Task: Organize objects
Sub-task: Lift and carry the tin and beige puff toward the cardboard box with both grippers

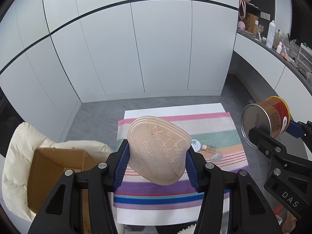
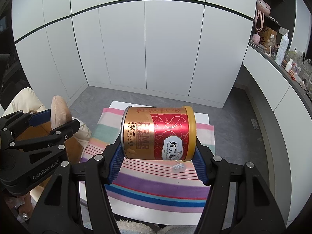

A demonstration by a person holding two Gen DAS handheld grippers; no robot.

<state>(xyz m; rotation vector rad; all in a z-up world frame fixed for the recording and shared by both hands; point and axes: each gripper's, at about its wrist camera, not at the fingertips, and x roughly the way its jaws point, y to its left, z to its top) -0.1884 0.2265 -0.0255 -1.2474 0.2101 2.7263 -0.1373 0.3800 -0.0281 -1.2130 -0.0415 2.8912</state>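
My left gripper (image 1: pixel 157 165) is shut on a stack of beige insoles (image 1: pixel 158 152), held sole-up above the striped cloth (image 1: pixel 214 130). From the right wrist view, that same stack of insoles (image 2: pixel 59 113) and the left gripper (image 2: pixel 56 125) show at the left. My right gripper (image 2: pixel 158 161) is shut on a gold and red cat food can (image 2: pixel 158 132), lying sideways with its yellow lid to the right. The can (image 1: pixel 263 120) also appears at the right of the left wrist view, held above the cloth's edge.
An open cardboard box (image 1: pixel 56 167) rests on a cream padded seat (image 1: pixel 21 156) left of the white table (image 1: pixel 175 109). A round tin (image 1: pixel 196 144), a small bottle (image 1: pixel 208 148) and a clear packet (image 1: pixel 216 157) lie on the cloth. White cabinets stand behind; a cluttered counter (image 1: pixel 276 46) runs at right.
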